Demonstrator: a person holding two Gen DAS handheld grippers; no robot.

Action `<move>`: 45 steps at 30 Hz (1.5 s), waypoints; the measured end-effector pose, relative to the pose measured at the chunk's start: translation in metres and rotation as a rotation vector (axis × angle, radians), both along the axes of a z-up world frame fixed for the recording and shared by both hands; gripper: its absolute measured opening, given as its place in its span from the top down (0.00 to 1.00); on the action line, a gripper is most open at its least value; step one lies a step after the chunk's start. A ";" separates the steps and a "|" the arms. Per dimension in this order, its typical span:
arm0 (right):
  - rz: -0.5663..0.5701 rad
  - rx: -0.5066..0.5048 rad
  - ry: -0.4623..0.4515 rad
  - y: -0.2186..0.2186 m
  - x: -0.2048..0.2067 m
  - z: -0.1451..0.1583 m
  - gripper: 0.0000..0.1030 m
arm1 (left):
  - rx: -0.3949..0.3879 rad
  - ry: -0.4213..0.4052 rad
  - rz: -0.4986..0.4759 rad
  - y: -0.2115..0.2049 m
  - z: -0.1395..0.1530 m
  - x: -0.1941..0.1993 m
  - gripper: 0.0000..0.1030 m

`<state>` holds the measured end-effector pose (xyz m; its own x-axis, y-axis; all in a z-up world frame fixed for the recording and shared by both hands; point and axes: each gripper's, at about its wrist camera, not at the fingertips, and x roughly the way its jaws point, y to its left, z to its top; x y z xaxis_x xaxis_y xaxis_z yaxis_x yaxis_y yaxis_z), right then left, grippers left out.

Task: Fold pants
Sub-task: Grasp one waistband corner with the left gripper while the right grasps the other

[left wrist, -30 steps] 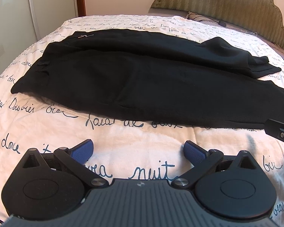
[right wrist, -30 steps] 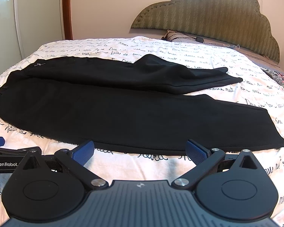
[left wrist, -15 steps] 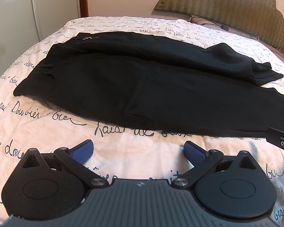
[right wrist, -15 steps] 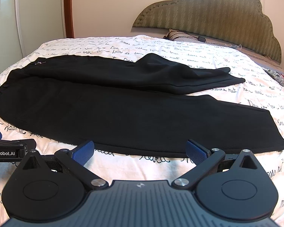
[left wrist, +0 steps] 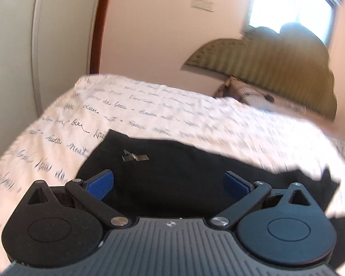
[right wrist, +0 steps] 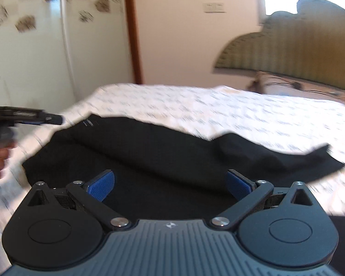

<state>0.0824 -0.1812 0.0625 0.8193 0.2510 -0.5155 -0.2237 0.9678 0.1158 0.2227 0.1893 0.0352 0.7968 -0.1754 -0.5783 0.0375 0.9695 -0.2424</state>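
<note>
Black pants (left wrist: 172, 172) lie spread on the bed, waist end to the left, a small silver logo (left wrist: 135, 157) near the far waist corner. In the right wrist view the pants (right wrist: 161, 161) stretch across the bed, and the far leg ends in a rumpled cuff (right wrist: 310, 158) at the right. My left gripper (left wrist: 169, 184) hovers open over the waist area, nothing between its blue pads. My right gripper (right wrist: 170, 185) is open above the near leg. In that same view the left gripper (right wrist: 34, 117) shows at the left edge, held by a hand (right wrist: 0, 158). Both views are blurred.
The bed has a white cover (left wrist: 172, 110) printed with dark script. A padded olive headboard (left wrist: 276, 57) and a pillow (left wrist: 246, 89) stand at the far right. A pale wardrobe door (right wrist: 34, 57) and a brown door frame (right wrist: 132, 30) are at the left.
Both grippers have moved forward over the pants and tilted up, so more wall shows. The bare cover that lay before the fingers is gone from view. The pants lie as before.
</note>
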 end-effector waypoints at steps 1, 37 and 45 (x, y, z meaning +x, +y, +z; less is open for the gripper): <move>0.003 0.009 0.002 -0.002 0.012 0.003 0.00 | -0.047 0.028 -0.012 0.013 -0.005 0.021 0.01; 0.162 -0.074 0.051 0.026 0.159 -0.023 0.00 | 0.159 0.062 -0.219 0.071 -0.055 0.158 0.93; 0.211 -0.081 0.099 0.021 0.182 -0.034 0.00 | 0.171 0.147 -0.241 0.071 -0.077 0.165 0.75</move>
